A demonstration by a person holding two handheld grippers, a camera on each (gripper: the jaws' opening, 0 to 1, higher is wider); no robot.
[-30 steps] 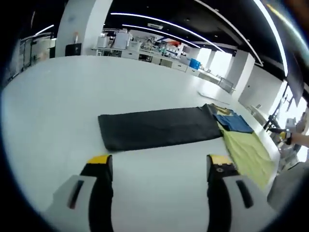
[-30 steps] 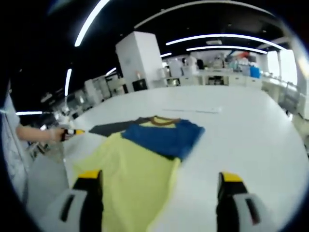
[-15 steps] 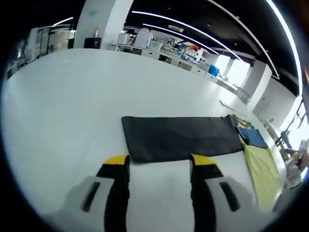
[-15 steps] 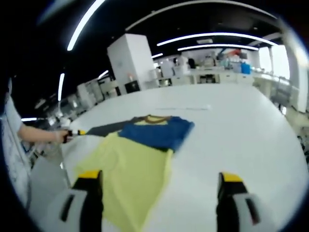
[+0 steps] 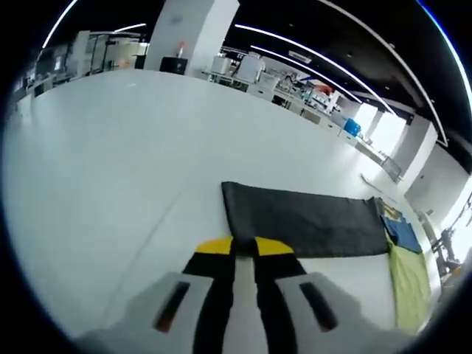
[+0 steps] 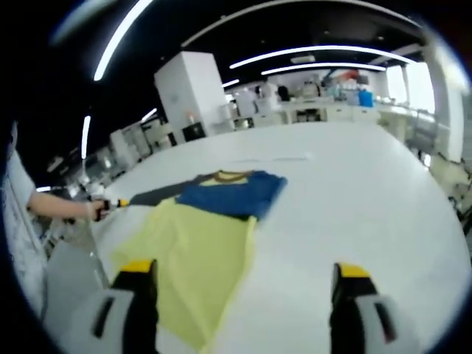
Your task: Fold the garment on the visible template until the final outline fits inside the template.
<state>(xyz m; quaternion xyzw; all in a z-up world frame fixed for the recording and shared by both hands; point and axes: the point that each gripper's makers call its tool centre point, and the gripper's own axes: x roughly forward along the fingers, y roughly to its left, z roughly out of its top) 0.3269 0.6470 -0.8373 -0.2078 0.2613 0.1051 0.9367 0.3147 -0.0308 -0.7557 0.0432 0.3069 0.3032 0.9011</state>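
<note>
Two grippers work over a broad white table (image 5: pixel 110 169) in an open-plan lab. In the left gripper view, the left gripper (image 5: pixel 243 247) has its yellow-tipped jaws pressed nearly together, w/ only a thin slit between them and nothing visibly caught; the tips sit just short of the near edge of a dark grey template mat (image 5: pixel 302 221), a long rectangle lying flat on the tabletop. At the mat's far right end lies the garment (image 5: pixel 405 273), a yellow shirt w/ a blue upper part, spread on the table & touching or overlapping that end of the mat.

In the right gripper view, the right gripper (image 6: pixel 240 273) has its jaws spread wide, holding nothing, above the table. The garment (image 6: pixel 199 258) lies ahead & to the left, yellow body nearest, blue shoulders and collar farther off, w/ the left jaw over its near hem. A strip of dark mat (image 6: pixel 151 195) shows beyond the shirt. At the left edge, a person's hand (image 6: pixel 70 209) holds a gripper's yellow-tipped end (image 6: pixel 110 204) near the mat.
</note>
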